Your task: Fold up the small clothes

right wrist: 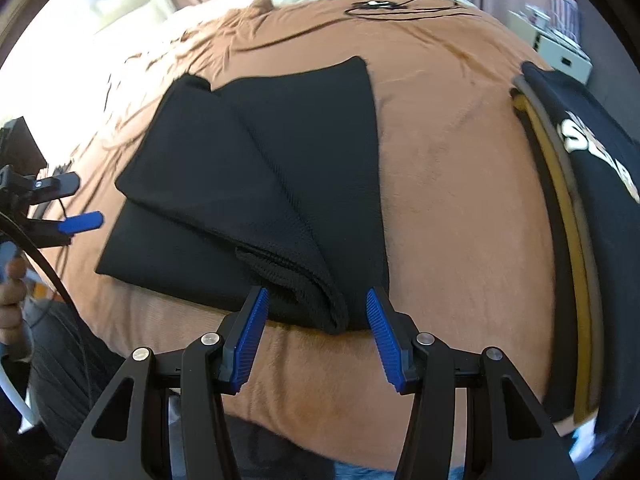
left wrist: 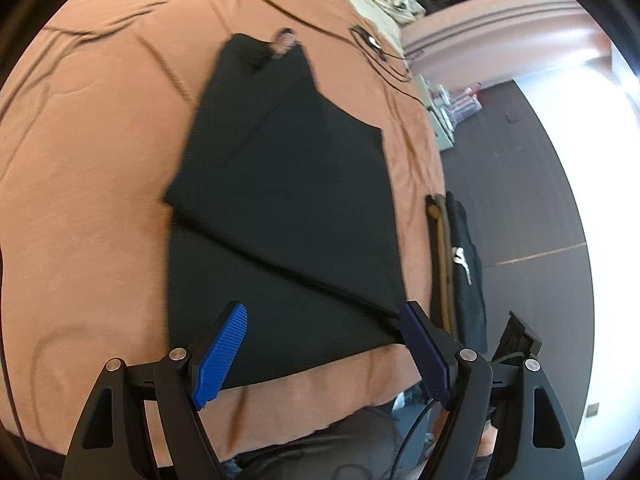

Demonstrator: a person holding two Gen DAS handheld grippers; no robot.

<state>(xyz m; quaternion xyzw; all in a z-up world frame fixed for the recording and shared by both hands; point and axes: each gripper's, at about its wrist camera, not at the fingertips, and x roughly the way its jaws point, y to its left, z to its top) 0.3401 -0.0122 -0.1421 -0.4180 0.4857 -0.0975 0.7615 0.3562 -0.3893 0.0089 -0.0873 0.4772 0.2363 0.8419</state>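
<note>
The black garment (right wrist: 256, 176) lies partly folded on a bed covered by a brown blanket (right wrist: 440, 168), one flap laid diagonally over the lower layer, so that a thick stack of edges ends at the near hem. The right gripper (right wrist: 316, 336) hangs over that hem with its fingers (right wrist: 250, 340) about half apart; the bunched corner sits just ahead of and between the tips, but neither pad presses on it, so nothing is held. This placement suits taking the stacked corner for a further fold. The left gripper (left wrist: 320, 356) has its fingers (left wrist: 220, 356) spread wide and empty above the near edge of the same garment, the cloth running from just beyond one fingertip to the other; its right-side finger lies close against the corner, and contact cannot be confirmed.

Beyond the right fingers, to their right, a stack of folded clothes (right wrist: 592, 184) with a printed dark shirt on top lies well apart from the garment. Far ahead of the fingers a black cable (right wrist: 384, 6) crosses the blanket. Neither obstructs the near hem. The blanket's soft edge just under the fingers may yield on a downward press.
</note>
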